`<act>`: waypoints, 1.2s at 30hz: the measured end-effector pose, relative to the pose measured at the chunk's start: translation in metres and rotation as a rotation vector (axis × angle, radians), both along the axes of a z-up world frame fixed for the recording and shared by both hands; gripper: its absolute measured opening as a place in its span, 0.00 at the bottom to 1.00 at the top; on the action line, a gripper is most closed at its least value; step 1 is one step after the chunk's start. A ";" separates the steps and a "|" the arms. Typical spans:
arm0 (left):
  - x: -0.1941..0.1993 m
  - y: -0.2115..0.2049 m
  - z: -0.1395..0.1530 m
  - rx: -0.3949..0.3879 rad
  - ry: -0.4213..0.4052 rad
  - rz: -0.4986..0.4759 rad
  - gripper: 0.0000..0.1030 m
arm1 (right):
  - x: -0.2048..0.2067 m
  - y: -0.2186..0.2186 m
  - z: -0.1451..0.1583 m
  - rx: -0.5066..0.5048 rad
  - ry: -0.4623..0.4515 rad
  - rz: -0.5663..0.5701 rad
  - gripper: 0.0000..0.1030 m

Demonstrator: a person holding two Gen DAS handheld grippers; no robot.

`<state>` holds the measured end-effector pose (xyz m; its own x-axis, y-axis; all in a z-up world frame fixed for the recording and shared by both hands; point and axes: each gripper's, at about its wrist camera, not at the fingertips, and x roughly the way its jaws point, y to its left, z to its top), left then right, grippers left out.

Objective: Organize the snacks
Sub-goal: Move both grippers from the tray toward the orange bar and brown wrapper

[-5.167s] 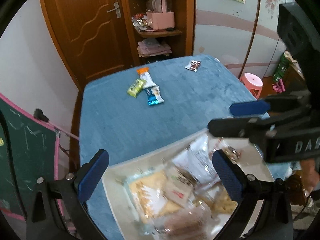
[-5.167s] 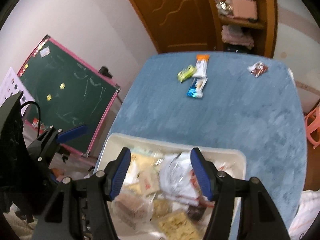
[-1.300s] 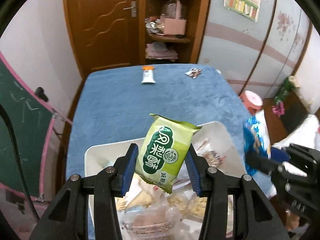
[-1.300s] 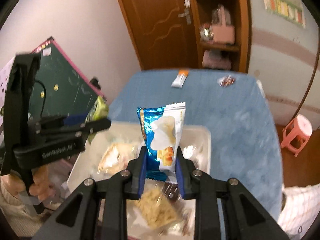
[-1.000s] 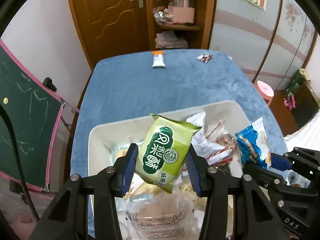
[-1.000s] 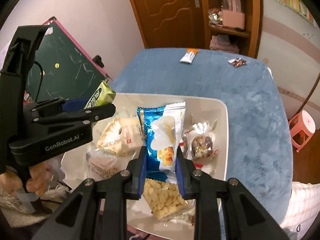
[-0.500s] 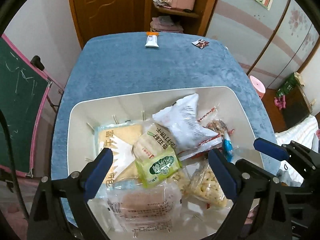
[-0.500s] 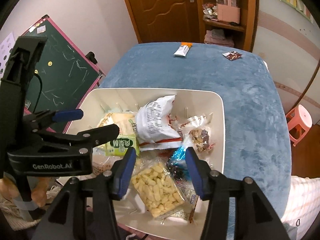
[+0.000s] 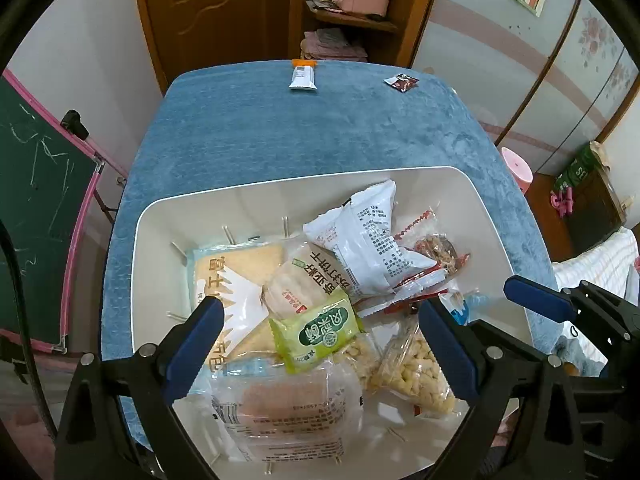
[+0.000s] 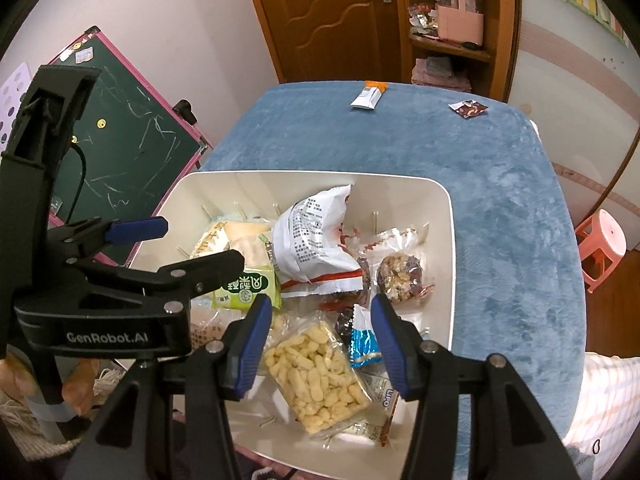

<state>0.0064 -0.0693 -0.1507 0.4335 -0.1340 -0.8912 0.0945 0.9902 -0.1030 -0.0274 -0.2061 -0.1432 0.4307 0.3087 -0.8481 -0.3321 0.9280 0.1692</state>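
A white bin (image 9: pixel 280 194) (image 10: pixel 446 240) sits at the near end of a blue table and holds several snack packs. A green pack (image 9: pixel 318 332) (image 10: pixel 248 286) lies on top of them, and a blue-and-white pack (image 10: pixel 362 340) (image 9: pixel 460 306) lies at the right. My left gripper (image 9: pixel 320 344) is open and empty above the bin. My right gripper (image 10: pixel 320 340) is open and empty above it too. An orange-tipped white snack bar (image 9: pixel 303 76) (image 10: pixel 368 96) and a small dark red pack (image 9: pixel 401 81) (image 10: pixel 468 109) lie at the table's far end.
A green chalkboard with a pink frame (image 9: pixel 36 208) (image 10: pixel 120 120) stands left of the table. A pink stool (image 10: pixel 602 240) (image 9: pixel 516 168) is on the right. A wooden door and shelf (image 9: pixel 352 4) are beyond the far edge.
Both grippers carried their packs over the bin and opened. The green pack and the blue-and-white pack now lie in the bin. In the last half second little moved.
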 end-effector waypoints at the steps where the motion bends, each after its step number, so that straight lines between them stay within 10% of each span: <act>1: 0.001 0.000 0.000 0.001 0.002 0.000 0.95 | 0.000 0.000 -0.001 0.000 0.001 0.000 0.51; 20: 0.016 -0.010 -0.003 0.013 0.010 -0.010 0.95 | 0.012 -0.011 -0.004 0.036 0.009 -0.008 0.51; 36: 0.097 -0.034 0.103 0.100 -0.241 -0.066 0.95 | 0.089 -0.076 0.068 -0.009 -0.183 -0.174 0.51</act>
<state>0.1030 -0.1032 -0.0477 0.6278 -0.0860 -0.7736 0.1696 0.9851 0.0281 0.0615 -0.2821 -0.0756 0.6234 0.2087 -0.7536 -0.1910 0.9752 0.1120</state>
